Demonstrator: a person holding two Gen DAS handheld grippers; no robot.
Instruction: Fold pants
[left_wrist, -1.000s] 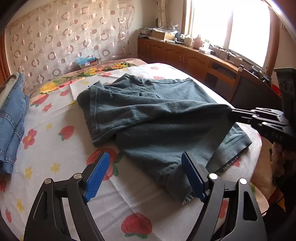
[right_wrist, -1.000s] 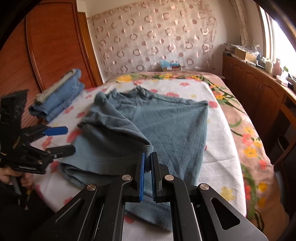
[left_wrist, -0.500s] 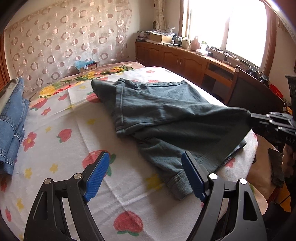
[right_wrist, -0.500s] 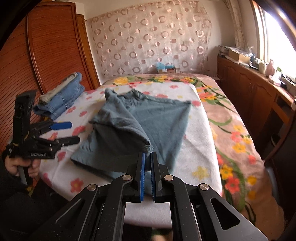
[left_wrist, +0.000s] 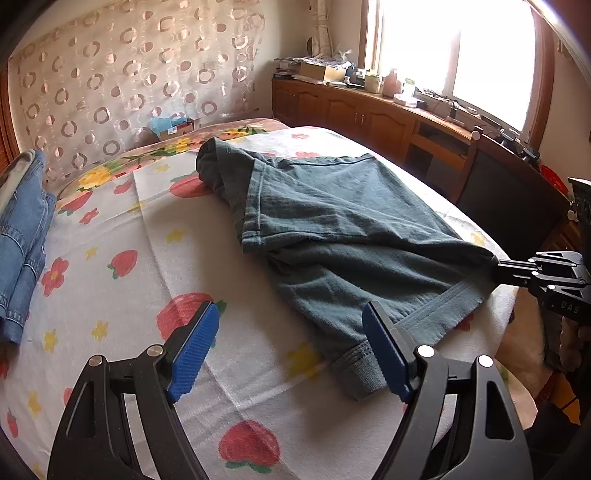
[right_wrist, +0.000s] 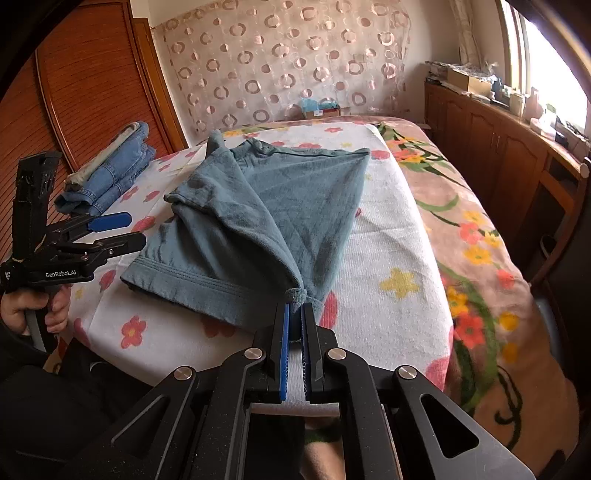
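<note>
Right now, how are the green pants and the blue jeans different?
The pants are dull green, spread loosely mid-bed; the jeans are blue denim, stacked neatly at the bed's edge. The right gripper pinches a corner of the pants, while nothing touches the jeans. Both lie on the flowered sheet.

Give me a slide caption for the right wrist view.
Right tool shut on a corner of the teal pants on the flowered bed; left tool open beside them.

Pants (left_wrist: 332, 221): dusty teal-grey, centre frame | bed sheet (left_wrist: 122, 295): white, red strawberries, yellow flowers | folded jeans (left_wrist: 22, 240): faded blue denim, left edge | curtain (left_wrist: 110, 81): cream, brown rings, upper left | gripper pads (left_wrist: 192, 347): bright blue on black, bottom
</note>
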